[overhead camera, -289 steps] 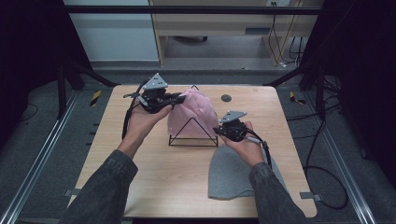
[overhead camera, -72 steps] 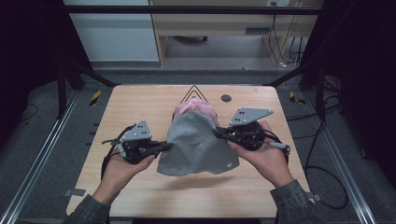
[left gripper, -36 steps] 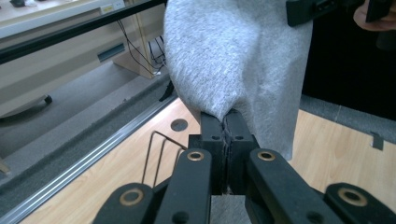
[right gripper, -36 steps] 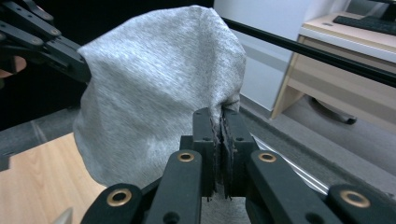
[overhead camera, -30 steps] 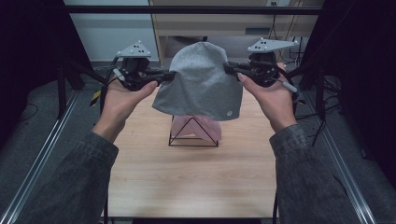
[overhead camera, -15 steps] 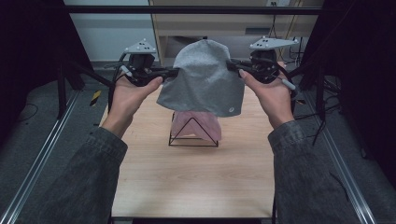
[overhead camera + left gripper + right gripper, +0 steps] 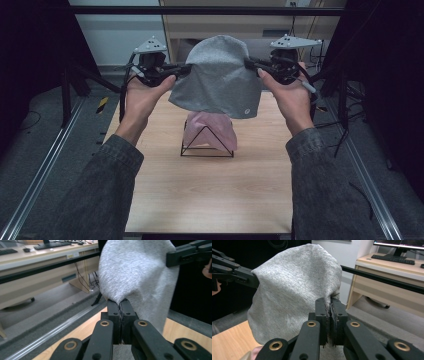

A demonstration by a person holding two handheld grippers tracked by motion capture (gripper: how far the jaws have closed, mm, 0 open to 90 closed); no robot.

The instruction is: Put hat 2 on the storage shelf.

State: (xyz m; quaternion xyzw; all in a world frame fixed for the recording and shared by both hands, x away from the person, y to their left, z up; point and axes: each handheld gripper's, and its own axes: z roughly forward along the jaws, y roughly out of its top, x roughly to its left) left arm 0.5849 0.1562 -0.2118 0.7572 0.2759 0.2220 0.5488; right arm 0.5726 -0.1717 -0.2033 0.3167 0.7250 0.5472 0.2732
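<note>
A grey knit hat (image 7: 220,75) hangs in the air above the table, stretched between both grippers. My left gripper (image 7: 184,70) is shut on the hat's left edge, and the left gripper view shows the grey hat (image 7: 140,277) pinched between its closed jaws (image 7: 121,305). My right gripper (image 7: 250,64) is shut on the right edge; its own view shows the grey hat (image 7: 297,290) clamped at its tips (image 7: 329,303). Below the hat, a pink hat (image 7: 210,131) is draped over a black wire triangular stand (image 7: 207,146) on the wooden table (image 7: 210,195).
Metal rails (image 7: 40,170) run along both sides of the table. A desk with drawers (image 7: 215,25) stands behind the table. Black frame posts rise at the far corners. Bare wood lies in front of the stand.
Both grippers lifted the grey hat from the table and raised it high above the stand. In the last half second it shifted slightly farther away and up.
</note>
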